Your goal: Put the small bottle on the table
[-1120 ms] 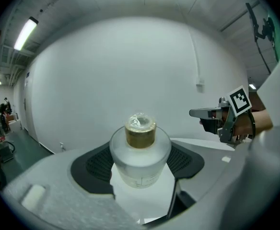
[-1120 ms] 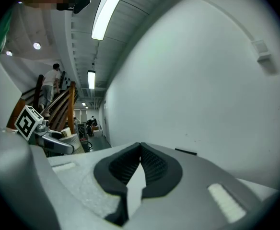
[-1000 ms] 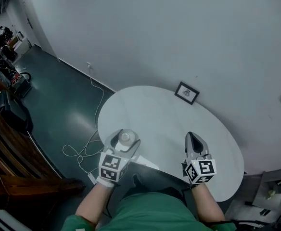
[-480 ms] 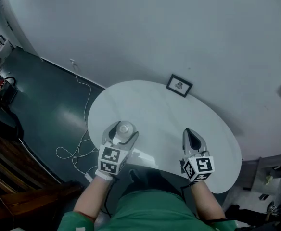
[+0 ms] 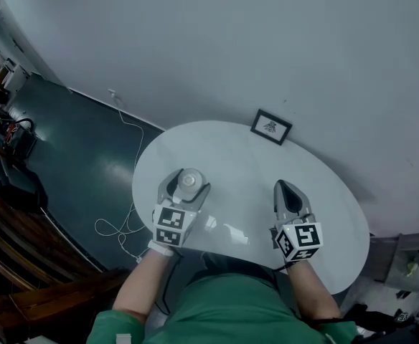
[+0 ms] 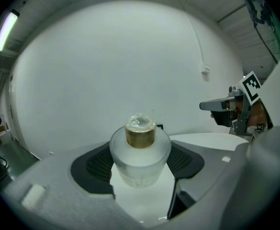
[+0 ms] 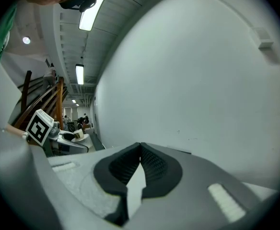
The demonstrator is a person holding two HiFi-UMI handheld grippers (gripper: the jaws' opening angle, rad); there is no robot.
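Note:
A small frosted bottle (image 6: 140, 157) with a gold neck and clear stopper stands upright between the dark pads of my left gripper (image 6: 140, 164), which is shut on it. From the head view the bottle (image 5: 189, 178) and left gripper (image 5: 186, 185) are over the left part of the white oval table (image 5: 245, 170); whether the bottle's base touches the table I cannot tell. My right gripper (image 5: 287, 190) hovers over the table's right part, jaws shut with nothing between them (image 7: 140, 164). Each gripper appears at the edge of the other's view.
A small black-framed picture (image 5: 270, 127) stands at the table's far edge against the white wall. A white cable (image 5: 120, 221) trails over the dark floor to the left. Furniture and clutter stand at the far left (image 5: 8, 142).
The left gripper with the bottle has moved forward, further over the table. The right gripper has kept its place. The head camera shifted slightly.

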